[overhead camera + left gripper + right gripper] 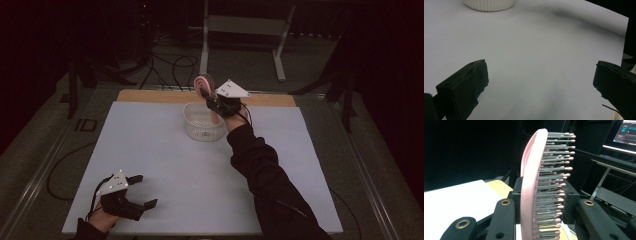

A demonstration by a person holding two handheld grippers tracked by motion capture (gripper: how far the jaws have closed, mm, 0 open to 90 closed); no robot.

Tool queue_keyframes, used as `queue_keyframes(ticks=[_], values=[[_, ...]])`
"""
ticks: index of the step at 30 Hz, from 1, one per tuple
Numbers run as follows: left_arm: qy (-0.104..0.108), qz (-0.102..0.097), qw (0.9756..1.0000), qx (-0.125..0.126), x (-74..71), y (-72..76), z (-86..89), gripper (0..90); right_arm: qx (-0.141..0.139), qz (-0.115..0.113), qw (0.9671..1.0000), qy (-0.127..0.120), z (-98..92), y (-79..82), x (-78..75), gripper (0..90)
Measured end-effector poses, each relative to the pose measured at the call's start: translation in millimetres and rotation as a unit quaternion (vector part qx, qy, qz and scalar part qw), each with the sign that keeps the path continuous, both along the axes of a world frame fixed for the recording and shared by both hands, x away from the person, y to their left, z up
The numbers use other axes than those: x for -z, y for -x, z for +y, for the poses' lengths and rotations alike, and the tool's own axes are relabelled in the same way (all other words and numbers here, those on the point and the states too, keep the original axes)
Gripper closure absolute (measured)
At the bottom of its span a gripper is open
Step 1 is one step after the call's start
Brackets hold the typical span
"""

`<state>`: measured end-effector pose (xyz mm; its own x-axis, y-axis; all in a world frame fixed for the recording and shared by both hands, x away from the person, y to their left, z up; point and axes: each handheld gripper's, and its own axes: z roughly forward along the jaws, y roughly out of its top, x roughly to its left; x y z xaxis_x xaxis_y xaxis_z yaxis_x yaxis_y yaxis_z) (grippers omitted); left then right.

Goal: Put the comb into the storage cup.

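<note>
A white ribbed basket (203, 121) sits on the pale table (165, 165), toward its far edge, and serves as the landmark here. Directly above the basket's far right rim, the right gripper (209, 95) holds a pink hairbrush (203, 83) raised in the air, its jaws clenched on the brush. In the right gripper view the hairbrush (534, 187) stands nearly upright between the black jaws, its grey bristles with pink tips pointing to one side. A pink part of the brush reaches down inside the basket's right side. Well away from the basket, at the table's near left corner, the left gripper (142, 191) rests low, its jaws released and spread wide over bare table, grasping nothing
</note>
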<state>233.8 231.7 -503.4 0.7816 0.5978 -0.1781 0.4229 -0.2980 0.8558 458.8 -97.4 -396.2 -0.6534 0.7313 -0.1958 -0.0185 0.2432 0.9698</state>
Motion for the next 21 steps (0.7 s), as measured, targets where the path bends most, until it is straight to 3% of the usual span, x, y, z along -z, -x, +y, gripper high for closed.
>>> queue_keyframes(ticks=[9, 21], values=[[0.0, -0.001, 1.0, 0.001, 0.0, 0.1, 0.2, 0.1, -0.002, -0.021, 0.9991, 0.037, 9.0, 0.4, 13.3, 64.8], [-0.004, -0.003, 1.0, 0.005, -0.1, 0.3, -0.3, 0.1, -0.013, -0.029, 0.9966, 0.077, 17.7, 1.7, 30.3, 65.0]])
